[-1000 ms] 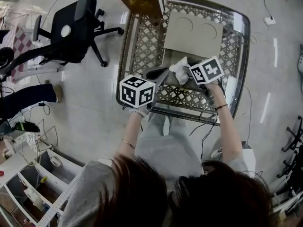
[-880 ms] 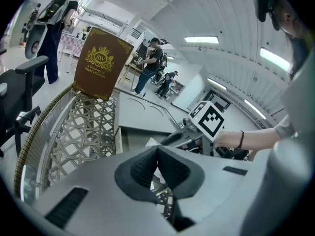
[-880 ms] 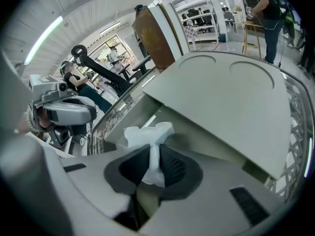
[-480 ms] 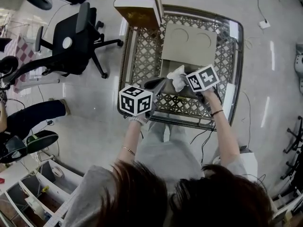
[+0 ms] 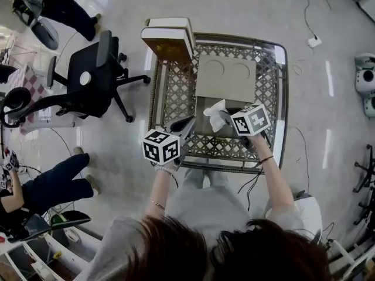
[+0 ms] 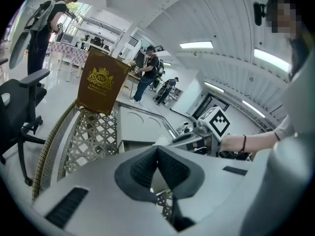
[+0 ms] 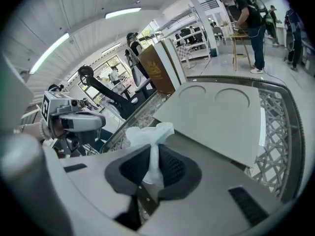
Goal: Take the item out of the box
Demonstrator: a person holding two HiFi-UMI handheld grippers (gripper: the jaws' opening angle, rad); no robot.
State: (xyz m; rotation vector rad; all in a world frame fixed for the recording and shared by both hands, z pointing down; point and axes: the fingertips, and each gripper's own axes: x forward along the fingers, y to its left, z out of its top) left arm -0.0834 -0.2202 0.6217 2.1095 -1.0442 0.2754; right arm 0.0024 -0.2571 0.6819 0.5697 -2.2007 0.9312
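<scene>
Now both forearms reach forward; right gripper [image 7: 156, 168], tilted down, just closed onto white tissue [image 7: 147, 132]; left gripper [image 6: 157, 154] jaws pressed together.

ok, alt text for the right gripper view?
The right tongs, having just closed, pinch a white tissue that sticks up between them. Behind lies a flat pale box on a lattice table; the left tongs hover at the frame's left.
</scene>
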